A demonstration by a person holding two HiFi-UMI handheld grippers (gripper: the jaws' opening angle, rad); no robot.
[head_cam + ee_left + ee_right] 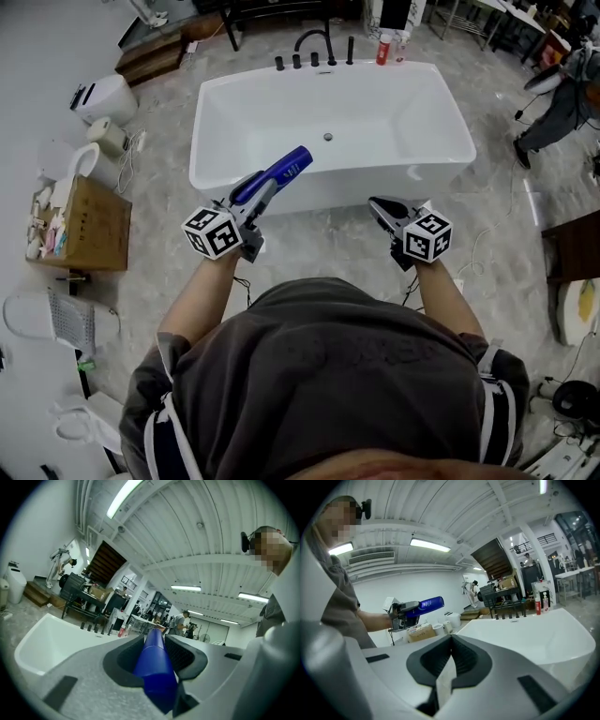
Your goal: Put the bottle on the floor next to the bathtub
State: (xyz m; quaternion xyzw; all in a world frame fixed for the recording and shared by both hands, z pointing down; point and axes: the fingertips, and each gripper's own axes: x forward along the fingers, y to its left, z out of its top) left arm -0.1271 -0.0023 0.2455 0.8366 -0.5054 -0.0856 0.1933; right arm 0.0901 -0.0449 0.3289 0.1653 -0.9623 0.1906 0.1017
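A blue bottle lies lengthwise between the jaws of my left gripper, which is shut on it. The bottle points toward the white bathtub and hangs over the tub's near rim. In the left gripper view the bottle fills the gap between the pads, with the bathtub to the left. My right gripper is held in front of the tub's near wall, shut with nothing in it. The right gripper view shows its tips meeting, the left gripper with the bottle, and the bathtub.
Black faucet fittings and a red bottle stand at the tub's far rim. A cardboard box, a paper roll and a white appliance sit on the floor at the left. A person stands at the far right.
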